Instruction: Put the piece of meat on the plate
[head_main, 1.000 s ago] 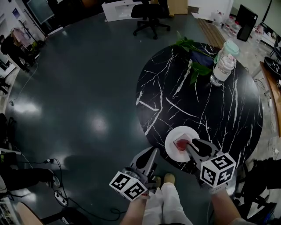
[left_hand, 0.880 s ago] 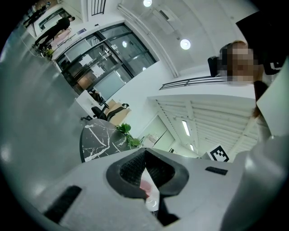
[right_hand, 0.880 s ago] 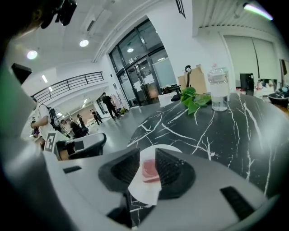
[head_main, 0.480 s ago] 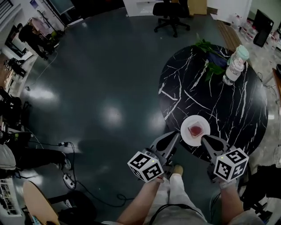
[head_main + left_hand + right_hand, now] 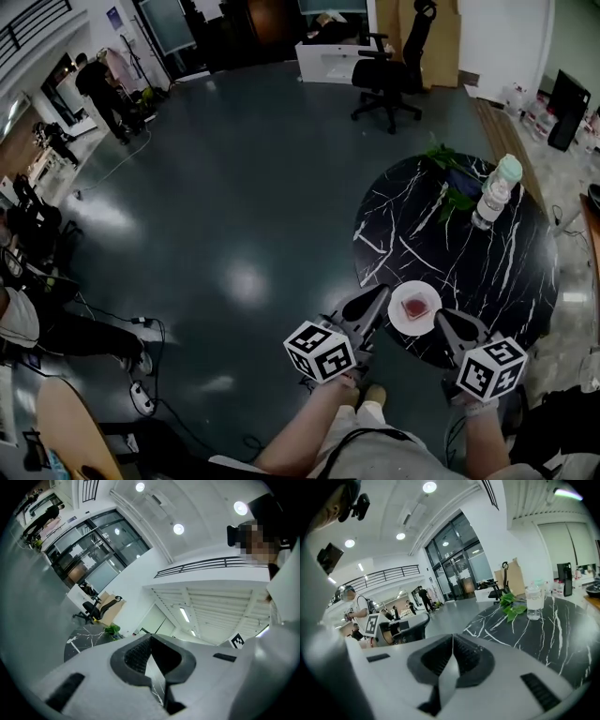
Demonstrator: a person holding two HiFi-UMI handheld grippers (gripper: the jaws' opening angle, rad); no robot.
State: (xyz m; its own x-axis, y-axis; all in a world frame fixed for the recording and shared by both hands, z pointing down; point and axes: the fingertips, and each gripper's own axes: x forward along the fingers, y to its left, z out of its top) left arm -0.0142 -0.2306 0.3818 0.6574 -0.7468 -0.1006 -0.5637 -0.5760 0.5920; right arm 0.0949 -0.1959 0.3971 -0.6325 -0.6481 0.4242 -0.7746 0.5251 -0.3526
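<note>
A red piece of meat [image 5: 416, 306] lies on a small white plate [image 5: 402, 319] near the front edge of the round black marble table [image 5: 487, 262]. My left gripper [image 5: 378, 298] is held just left of the plate, off the table's edge, its jaws shut and empty. My right gripper [image 5: 443, 322] hovers at the plate's right, also shut with nothing in it. In the left gripper view the left gripper [image 5: 150, 645] points upward at the ceiling. In the right gripper view the right gripper [image 5: 452, 645] points across the table [image 5: 539, 634].
A clear water bottle [image 5: 493, 195] and a leafy green plant [image 5: 452, 178] stand at the table's far side. A black office chair [image 5: 392, 73] stands beyond on the grey floor. People stand at the far left. The person's legs and shoes [image 5: 373, 397] are below.
The head view has pulled back and up, so the table looks smaller. Both grippers have drawn away from the plate; the right one, which was over the meat, now sits beside it.
</note>
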